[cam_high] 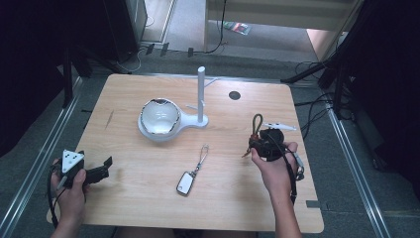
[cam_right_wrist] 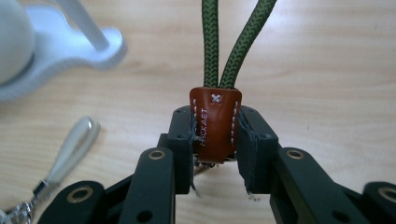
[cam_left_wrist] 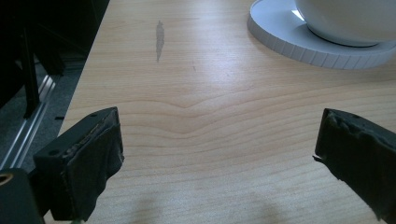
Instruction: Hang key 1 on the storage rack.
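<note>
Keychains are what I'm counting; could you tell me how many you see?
2: one with a silver fob lies on the table's near middle; one with a green cord loop is held in the right gripper.

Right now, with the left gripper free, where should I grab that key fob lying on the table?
Grip the key fob across its flat body's long edges, coming straight down from above. It lies flat, its clasp trailing away toward the stand. The left gripper is open beside it.
</note>
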`<state>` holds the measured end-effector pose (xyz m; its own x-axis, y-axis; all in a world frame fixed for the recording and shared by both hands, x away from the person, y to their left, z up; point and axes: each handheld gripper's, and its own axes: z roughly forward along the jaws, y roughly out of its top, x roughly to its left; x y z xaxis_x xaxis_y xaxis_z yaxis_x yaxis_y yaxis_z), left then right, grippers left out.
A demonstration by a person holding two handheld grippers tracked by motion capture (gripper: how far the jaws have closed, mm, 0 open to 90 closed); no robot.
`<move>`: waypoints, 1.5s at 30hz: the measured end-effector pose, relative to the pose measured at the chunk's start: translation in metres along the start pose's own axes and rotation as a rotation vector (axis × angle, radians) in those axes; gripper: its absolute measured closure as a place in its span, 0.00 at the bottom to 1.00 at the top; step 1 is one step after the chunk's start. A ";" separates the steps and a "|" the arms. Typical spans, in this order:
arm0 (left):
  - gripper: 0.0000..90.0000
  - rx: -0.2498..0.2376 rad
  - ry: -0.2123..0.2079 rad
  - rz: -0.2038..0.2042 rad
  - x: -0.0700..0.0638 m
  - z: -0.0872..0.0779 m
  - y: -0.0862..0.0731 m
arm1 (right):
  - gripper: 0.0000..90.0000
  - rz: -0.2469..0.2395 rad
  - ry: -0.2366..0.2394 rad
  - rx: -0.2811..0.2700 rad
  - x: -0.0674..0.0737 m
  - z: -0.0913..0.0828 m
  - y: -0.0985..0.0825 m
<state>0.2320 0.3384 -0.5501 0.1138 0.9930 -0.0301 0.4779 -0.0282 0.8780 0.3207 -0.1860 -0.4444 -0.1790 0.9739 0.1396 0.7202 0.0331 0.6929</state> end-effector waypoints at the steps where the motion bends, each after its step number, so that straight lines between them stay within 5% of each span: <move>1: 0.01 -0.002 0.000 0.000 0.000 0.000 0.000 | 0.78 -0.005 0.010 -0.035 0.000 -0.002 0.001; 11: 0.02 -0.002 0.001 -0.003 0.000 0.000 0.000 | 0.78 -0.023 0.109 -0.282 0.005 -0.020 0.014; 21: 0.02 -0.004 0.001 -0.002 0.000 0.001 0.000 | 0.77 -0.117 0.108 -0.407 0.023 -0.017 0.026; 32: 0.01 0.000 -0.002 -0.004 0.001 0.000 0.000 | 0.77 -0.193 0.079 -0.450 0.043 0.000 0.039; 45: 0.02 0.001 -0.002 -0.008 0.001 0.000 0.000 | 0.77 -0.221 0.090 -0.453 0.056 0.013 0.049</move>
<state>0.2323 0.3394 -0.5501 0.1112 0.9931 -0.0382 0.4800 -0.0200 0.8770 0.3546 -0.1268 -0.4124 -0.3652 0.9309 0.0015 0.2994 0.1159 0.9471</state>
